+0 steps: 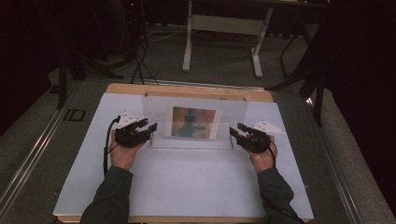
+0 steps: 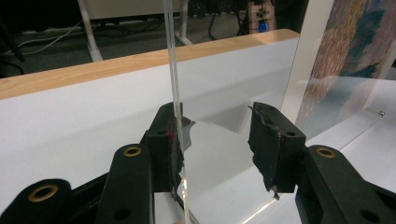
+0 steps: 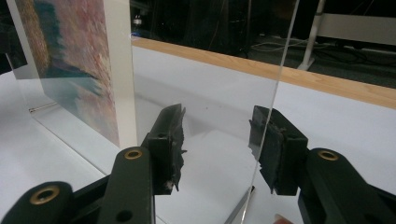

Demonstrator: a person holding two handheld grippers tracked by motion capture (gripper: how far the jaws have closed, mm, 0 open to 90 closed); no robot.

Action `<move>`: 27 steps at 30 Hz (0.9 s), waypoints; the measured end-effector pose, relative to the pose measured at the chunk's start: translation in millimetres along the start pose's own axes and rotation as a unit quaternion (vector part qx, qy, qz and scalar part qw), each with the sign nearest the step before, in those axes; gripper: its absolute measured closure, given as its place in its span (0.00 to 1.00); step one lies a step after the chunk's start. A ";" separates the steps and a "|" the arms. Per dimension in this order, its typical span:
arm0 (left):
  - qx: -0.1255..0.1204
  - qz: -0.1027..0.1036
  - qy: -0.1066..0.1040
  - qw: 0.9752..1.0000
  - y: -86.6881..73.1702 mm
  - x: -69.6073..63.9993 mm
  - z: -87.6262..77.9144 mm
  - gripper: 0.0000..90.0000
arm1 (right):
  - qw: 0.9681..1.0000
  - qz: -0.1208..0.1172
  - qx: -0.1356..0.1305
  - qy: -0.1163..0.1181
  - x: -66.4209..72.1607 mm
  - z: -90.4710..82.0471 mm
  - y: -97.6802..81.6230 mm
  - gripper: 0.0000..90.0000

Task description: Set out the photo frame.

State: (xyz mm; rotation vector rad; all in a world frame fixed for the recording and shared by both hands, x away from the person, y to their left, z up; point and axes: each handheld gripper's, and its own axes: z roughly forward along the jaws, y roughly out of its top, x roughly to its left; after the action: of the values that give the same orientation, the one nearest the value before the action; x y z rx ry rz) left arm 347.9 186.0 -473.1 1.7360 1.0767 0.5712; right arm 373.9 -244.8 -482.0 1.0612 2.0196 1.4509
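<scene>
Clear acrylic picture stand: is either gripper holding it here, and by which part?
Neither holds it. The left gripper straddles one side edge of the acrylic stand, the right gripper the other; both sets of jaws stand open, at most touching the pane with one pad.

Dim room, bright tabletop, soft focus.
Lit from overhead: white table sheet (image 1: 187, 182) glowing against near-black surroundings, faint soft shadows just under each gripper. High view grainy and low in detail. Pale sheen on the clear acrylic panel (image 2: 173, 56) just ahead of the left gripper (image 2: 219, 140); mild blur on the picture print (image 3: 70, 56) beyond the right gripper (image 3: 217, 144).
</scene>
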 end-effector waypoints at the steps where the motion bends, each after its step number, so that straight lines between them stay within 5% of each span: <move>1: 0.000 0.000 0.001 1.000 -0.3 -0.3 -0.6 0.60 | 1.000 -0.002 0.000 -0.001 0.8 -0.5 0.0 0.59; 27: 0.010 -0.004 0.001 1.000 -3.6 -8.1 -5.5 0.59 | 1.000 -0.012 -0.002 0.010 1.8 -9.0 -7.2 0.60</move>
State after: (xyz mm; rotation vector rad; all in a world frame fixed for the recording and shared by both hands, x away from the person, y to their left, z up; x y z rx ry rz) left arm 338.2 182.2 -473.3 1.7489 1.0931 0.5590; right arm 364.0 -249.9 -485.3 1.0221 2.0352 1.4577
